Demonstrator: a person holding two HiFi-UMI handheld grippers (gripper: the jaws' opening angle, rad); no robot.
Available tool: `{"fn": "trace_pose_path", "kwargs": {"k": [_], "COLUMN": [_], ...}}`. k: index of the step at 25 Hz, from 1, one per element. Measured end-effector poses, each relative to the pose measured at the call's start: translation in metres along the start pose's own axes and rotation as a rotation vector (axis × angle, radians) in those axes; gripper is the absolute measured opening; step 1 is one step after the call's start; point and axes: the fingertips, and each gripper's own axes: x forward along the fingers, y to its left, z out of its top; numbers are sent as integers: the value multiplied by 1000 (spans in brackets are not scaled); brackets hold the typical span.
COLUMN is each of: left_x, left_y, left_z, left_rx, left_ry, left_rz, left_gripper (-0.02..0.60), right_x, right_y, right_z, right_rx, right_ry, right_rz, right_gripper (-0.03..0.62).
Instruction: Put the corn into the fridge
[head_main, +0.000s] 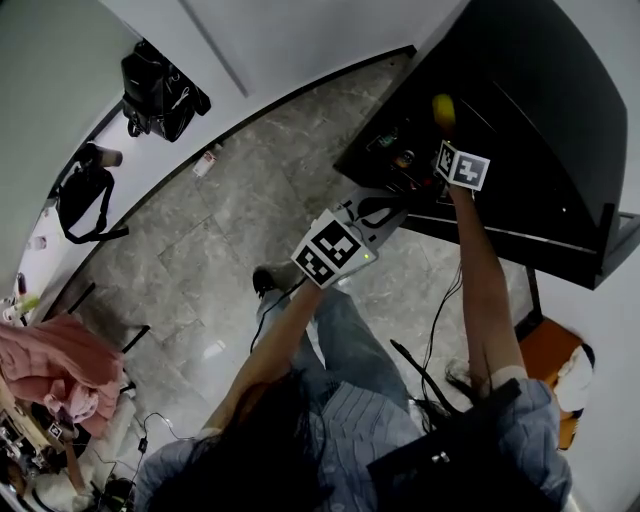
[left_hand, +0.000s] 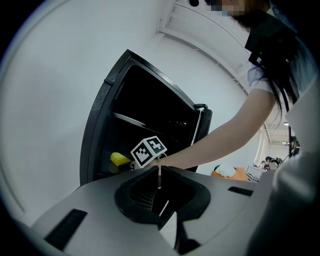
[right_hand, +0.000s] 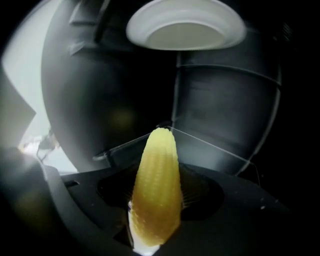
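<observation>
1. We judge the corn, clamped near its base by the right gripper just inside the fridge, could pivot or catch the glass shelf ahead; a white bowl sits at 12 o'clock.
2. Our right arm stretches toward 1 o'clock; the left gripper, jaws together and empty, hangs outside.

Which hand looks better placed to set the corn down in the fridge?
Right: the right gripper holds the corn, reaching inside the fridge. The left gripper is shut, empty, outside.

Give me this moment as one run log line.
right gripper: shut on corn, at open fridge | left gripper: shut, empty, outside | corn: not released
</observation>
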Motion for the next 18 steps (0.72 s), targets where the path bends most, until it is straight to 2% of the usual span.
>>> {"fn": "trace_pose_path", "kwargs": {"k": [3, 8, 11, 14, 18], "left_x": [0, -2, -1, 0, -6], "left_y": [-2, -1, -4, -7, -7], "left_z": [-3, -8, -8, -7, -11], "left_rx": [-5, -17, -24, -15, -33], "left_ry": [5, 12, 8, 8, -5], "left_rz": [-1, 8, 1, -14, -10], "left_gripper": [9, 9, 9, 9, 9], "right_x": [1, 4, 0, -7, -27], "right_y": [7, 8, 5, 4, 6], "right_z": [-1, -1, -2, 7, 27], "right_rx": [-92, -64, -78, -91, -28], "right_ry": [1, 14, 16, -23, -114], "right_rz": [2, 25, 3, -28, -40], "right_gripper": [242, 242, 244, 244, 244]}}
